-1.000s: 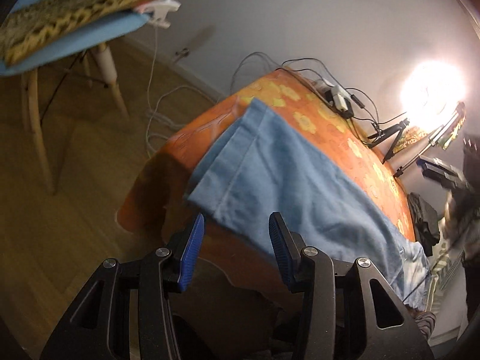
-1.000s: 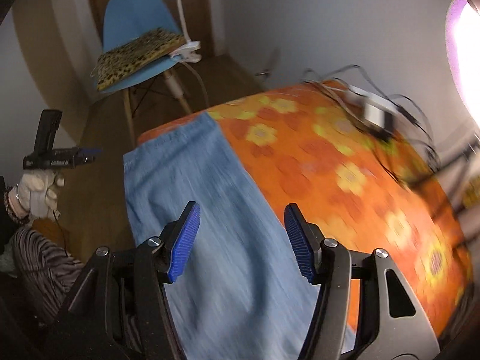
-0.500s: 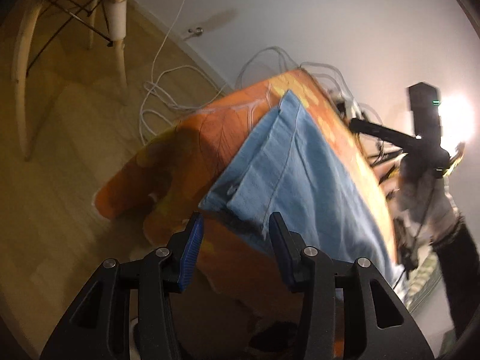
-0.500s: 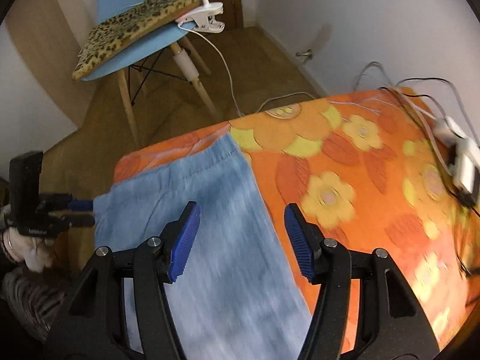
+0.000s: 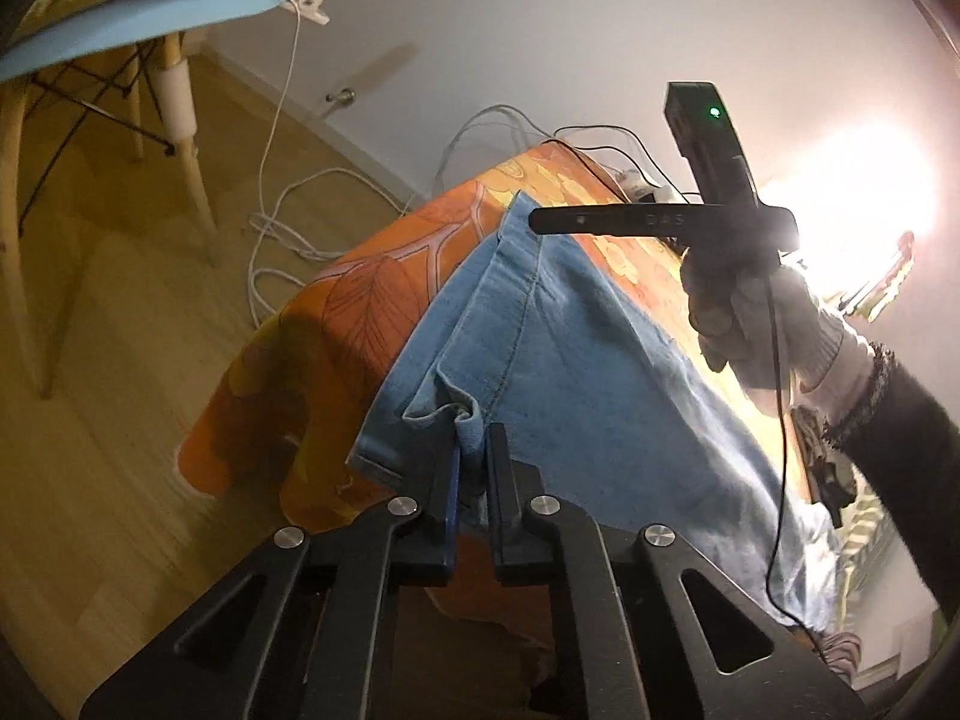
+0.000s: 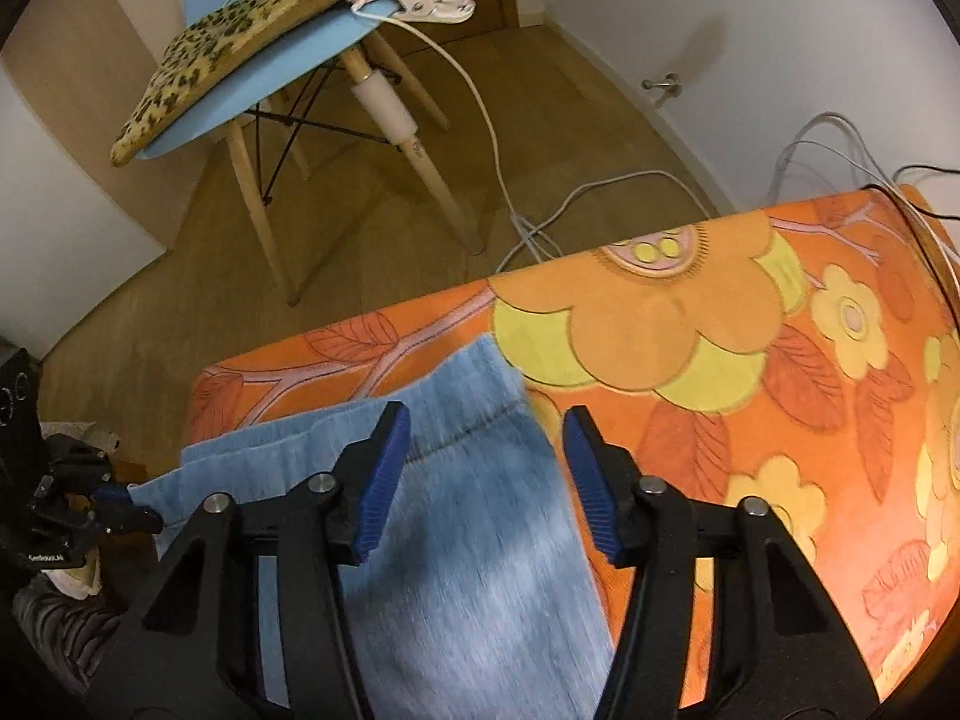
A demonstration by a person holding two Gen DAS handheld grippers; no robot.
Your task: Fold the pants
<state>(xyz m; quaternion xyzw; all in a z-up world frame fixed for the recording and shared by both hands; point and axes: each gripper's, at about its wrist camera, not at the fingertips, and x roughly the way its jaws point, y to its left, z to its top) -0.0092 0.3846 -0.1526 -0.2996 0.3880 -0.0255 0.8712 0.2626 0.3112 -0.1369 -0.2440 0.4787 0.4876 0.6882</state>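
Observation:
Light blue denim pants [image 5: 570, 372] lie lengthwise on a table with an orange flowered cloth [image 5: 372, 300]. My left gripper [image 5: 471, 438] is shut on the near corner of the leg hem, which bunches up between its pads. It shows in the right wrist view as the left gripper [image 6: 141, 517], pinching that corner at the table's side edge. My right gripper [image 6: 486, 468] hangs over the other hem corner of the pants [image 6: 474, 540], jaws closing, denim showing between the blue pads without touching them. A gloved hand [image 5: 738, 324] holds the right gripper [image 5: 540, 219].
A blue chair [image 6: 288, 72] with a leopard-print cushion and a white clip lamp [image 6: 420, 6] stands on the wooden floor beyond the table end. White cables [image 6: 540, 228] trail on the floor there. More cables and a bright lamp [image 5: 858, 210] sit at the table's far side.
My left gripper has come down and shut on the near hem corner. My right gripper has swept along the pants to the hem end, sunk lower, and its jaws have narrowed.

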